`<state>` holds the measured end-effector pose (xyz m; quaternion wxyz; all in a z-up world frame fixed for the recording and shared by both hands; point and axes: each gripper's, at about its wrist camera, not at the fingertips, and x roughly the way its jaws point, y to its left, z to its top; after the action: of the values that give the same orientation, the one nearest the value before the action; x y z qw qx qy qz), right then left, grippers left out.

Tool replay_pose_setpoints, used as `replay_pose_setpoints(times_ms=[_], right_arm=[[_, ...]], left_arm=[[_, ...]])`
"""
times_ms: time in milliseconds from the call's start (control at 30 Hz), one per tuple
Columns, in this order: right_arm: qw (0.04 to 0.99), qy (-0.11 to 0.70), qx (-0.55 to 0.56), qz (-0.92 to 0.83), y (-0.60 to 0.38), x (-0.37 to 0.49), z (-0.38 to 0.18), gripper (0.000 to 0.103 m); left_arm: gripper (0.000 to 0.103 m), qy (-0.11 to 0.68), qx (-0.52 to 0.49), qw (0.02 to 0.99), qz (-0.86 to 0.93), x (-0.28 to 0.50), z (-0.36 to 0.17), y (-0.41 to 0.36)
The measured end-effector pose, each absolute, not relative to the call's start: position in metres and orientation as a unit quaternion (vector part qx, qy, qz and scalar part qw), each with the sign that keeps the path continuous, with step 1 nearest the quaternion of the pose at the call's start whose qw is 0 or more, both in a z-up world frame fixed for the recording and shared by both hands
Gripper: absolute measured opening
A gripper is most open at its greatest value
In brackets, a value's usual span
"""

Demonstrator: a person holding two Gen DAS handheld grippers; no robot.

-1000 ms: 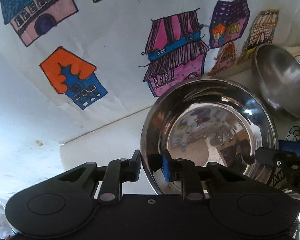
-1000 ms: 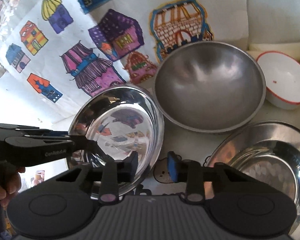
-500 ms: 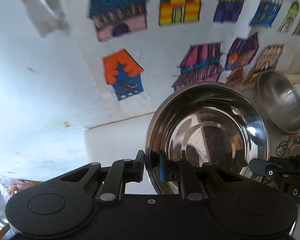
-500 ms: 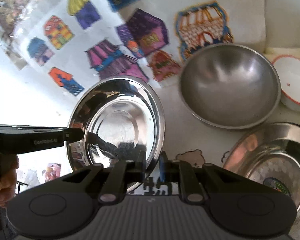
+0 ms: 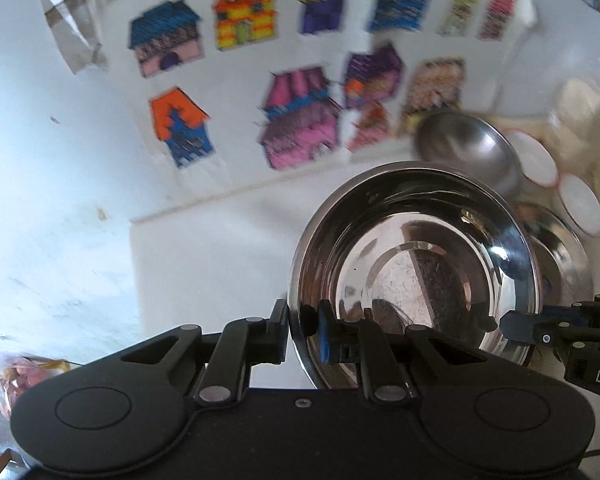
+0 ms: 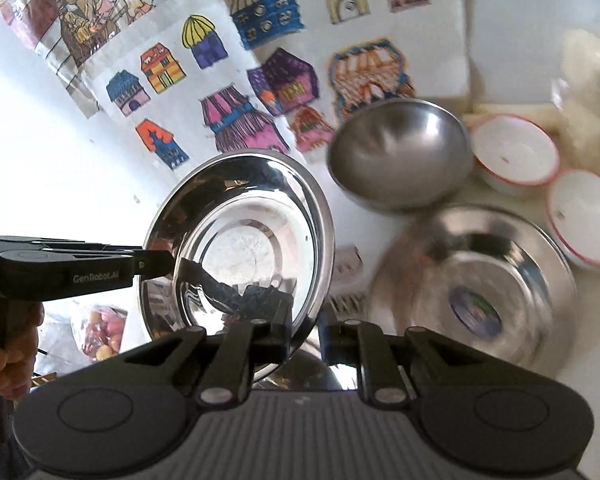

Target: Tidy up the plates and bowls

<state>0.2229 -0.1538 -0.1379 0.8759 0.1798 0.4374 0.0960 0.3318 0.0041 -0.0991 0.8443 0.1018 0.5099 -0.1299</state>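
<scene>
- Steel plate (image 5: 416, 264), shiny and deep-rimmed, is held tilted off the table, its hollow face turned toward both cameras.
- Left gripper (image 5: 303, 334) is closed on the plate's near rim; right gripper (image 6: 305, 330) pinches the opposite edge, one finger on each side of the rim.
- Compared with half a second ago, the plate sits further from the house drawings (image 6: 236, 120), and two red-rimmed white bowls (image 6: 514, 148) now show.
- Right of it stand a dull steel bowl (image 6: 400, 156) and another steel plate (image 6: 476, 292), close by; bare white surface (image 5: 204, 248) lies left.
</scene>
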Motion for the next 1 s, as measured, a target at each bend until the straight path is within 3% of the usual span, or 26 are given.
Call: replay_pose_setpoints(times_ms=[400, 1000], right_arm=[[0.849, 0.492, 0.168, 0.095, -0.152, 0.153, -0.161, 0.018], [0.846, 0.508, 0.125, 0.101, -0.135, 0.155, -0.166, 0.022]], left_arm=[[0.018, 0.537, 0.144, 0.817, -0.154, 0.267, -0.114, 0.0], [0.019, 0.548, 0.186, 0.8, -0.159, 0.271, -0.124, -0.003]])
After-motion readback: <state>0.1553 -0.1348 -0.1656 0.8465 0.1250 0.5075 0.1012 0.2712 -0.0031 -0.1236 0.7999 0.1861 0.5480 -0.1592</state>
